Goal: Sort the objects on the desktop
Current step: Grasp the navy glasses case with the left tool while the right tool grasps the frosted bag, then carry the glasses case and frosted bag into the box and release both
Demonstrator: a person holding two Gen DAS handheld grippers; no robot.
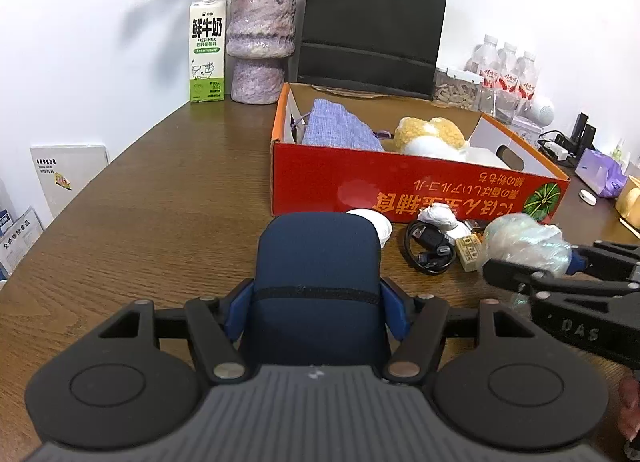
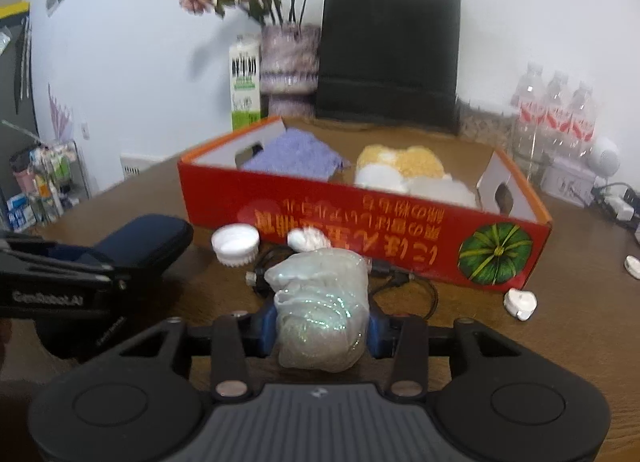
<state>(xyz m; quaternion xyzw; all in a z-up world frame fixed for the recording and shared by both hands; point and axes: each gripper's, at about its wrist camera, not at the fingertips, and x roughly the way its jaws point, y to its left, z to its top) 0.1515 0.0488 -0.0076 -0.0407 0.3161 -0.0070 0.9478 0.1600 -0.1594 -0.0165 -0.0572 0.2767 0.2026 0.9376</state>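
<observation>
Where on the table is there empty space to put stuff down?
The widest bare stretch of the brown table lies left of the red box, running back to the milk carton and vase. In front of the box it is crowded: white cap, black cable, small bits. The right edge is cluttered too.

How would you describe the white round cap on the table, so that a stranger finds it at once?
Look at the big red box on the brown table. Before its front wall, near the left end, lies a white cap. Its ribbed rim and open top set it apart from the black cable and crumpled white paper beside it.
</observation>
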